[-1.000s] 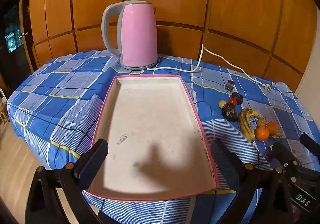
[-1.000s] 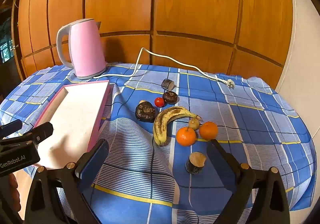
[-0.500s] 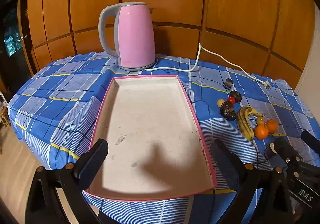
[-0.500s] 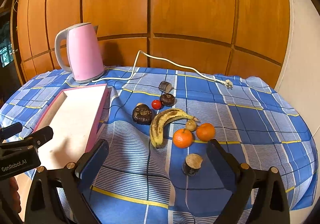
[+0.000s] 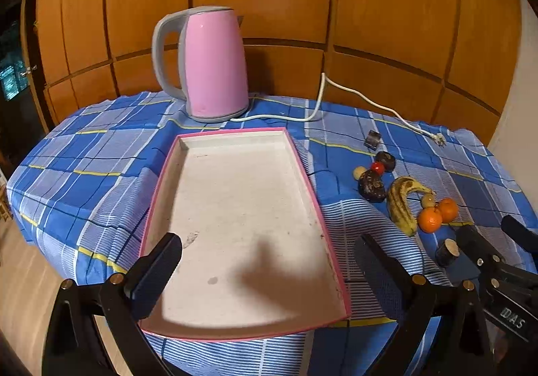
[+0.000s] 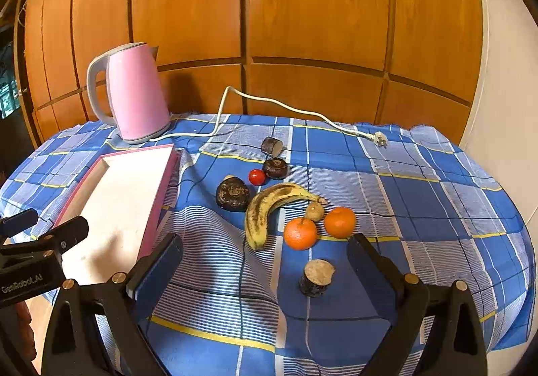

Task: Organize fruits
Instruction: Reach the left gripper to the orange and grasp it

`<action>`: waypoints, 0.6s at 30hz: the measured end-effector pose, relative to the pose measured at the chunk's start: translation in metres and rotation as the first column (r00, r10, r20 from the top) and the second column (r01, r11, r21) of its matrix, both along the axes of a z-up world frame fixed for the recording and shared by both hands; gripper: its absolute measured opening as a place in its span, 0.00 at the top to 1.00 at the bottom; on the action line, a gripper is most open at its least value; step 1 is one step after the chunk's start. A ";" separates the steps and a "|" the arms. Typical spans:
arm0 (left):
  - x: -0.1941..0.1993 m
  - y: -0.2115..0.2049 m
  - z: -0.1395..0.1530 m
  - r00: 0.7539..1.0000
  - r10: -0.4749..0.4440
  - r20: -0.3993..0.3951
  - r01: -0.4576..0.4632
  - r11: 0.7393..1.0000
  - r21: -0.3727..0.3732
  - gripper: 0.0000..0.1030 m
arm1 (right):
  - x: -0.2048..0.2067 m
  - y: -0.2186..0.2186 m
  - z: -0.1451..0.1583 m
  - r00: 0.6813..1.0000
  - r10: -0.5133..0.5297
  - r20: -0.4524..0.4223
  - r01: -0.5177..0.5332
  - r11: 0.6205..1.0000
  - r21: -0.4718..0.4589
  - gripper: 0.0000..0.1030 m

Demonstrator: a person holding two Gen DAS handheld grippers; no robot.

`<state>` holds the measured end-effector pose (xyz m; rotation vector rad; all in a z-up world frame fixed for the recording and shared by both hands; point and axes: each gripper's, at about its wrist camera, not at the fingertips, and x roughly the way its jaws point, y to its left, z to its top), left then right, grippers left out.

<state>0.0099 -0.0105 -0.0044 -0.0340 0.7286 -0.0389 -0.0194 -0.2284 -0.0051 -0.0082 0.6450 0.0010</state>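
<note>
Both tools open, empty: left tool [image 5: 265, 270] held over empty tray [image 5: 322, 218]; right tool [image 6: 265, 270] nearest cut brown piece [image 6: 316, 277]. Fruits clustered on desk right of tray. Piece to be straddled squarely before closure.

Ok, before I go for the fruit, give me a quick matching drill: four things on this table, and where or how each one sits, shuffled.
Things:
1. kettle
2. tray
3. banana
4. plug

Places or states:
A. lies loose on the cloth at the cord's end, not in a socket
B. stands upright at the back, by the wooden wall
C. holds no fruit
D. lies among the fruit, beside two oranges

Pairs: 1-B, 2-C, 3-D, 4-A
</note>
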 end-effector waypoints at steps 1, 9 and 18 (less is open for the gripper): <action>0.001 -0.001 0.001 1.000 -0.008 -0.001 0.008 1.000 -0.005 0.00 | 0.000 -0.002 0.000 1.000 -0.006 0.000 0.006 1.000 0.001 0.03; 0.019 -0.025 0.010 0.985 -0.171 -0.036 0.169 0.984 -0.057 0.00 | 0.002 -0.041 0.004 0.996 -0.087 -0.004 0.087 0.996 0.023 0.03; 0.051 -0.100 0.014 0.885 -0.455 -0.102 0.453 0.890 -0.043 0.00 | -0.010 -0.114 -0.009 0.957 -0.284 -0.055 0.286 0.958 0.032 0.03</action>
